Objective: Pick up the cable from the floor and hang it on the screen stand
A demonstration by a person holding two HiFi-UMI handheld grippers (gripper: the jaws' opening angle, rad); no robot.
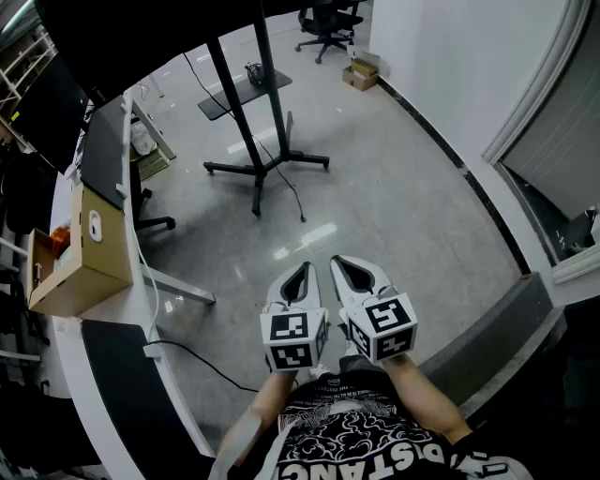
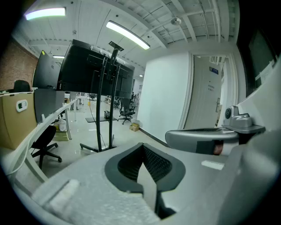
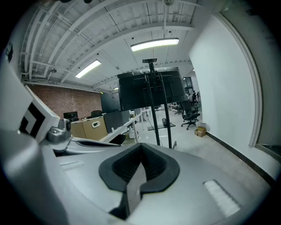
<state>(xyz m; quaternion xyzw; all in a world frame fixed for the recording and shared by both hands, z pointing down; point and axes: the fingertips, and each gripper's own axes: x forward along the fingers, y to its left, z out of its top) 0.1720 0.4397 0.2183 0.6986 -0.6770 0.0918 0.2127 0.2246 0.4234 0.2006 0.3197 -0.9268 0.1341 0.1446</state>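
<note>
The left gripper point(image 1: 300, 279) and right gripper point(image 1: 354, 276) are held side by side just in front of the person's body, tips pointing forward over the floor point(image 1: 394, 206). Both are clenched with nothing in them. In the left gripper view the left gripper point(image 2: 142, 154) has its jaws pressed together along one seam, and the right gripper view shows the same of the right gripper point(image 3: 140, 151).

Ahead, well apart from both grippers, the cable point(image 1: 289, 187) lies on the floor. It is a thin black line that runs from the base of the stand point(image 1: 246, 122) out toward the person. The stand is upright on spread black legs and carries a dark screen point(image 1: 141, 37) at its top. Both gripper views face this stand point(image 2: 105, 110) point(image 3: 160, 110).

At the left a white surface point(image 1: 141, 272) carries a cardboard box point(image 1: 80, 248). A black chair point(image 1: 328, 23) stands far off, near the white wall point(image 1: 450, 66).
</note>
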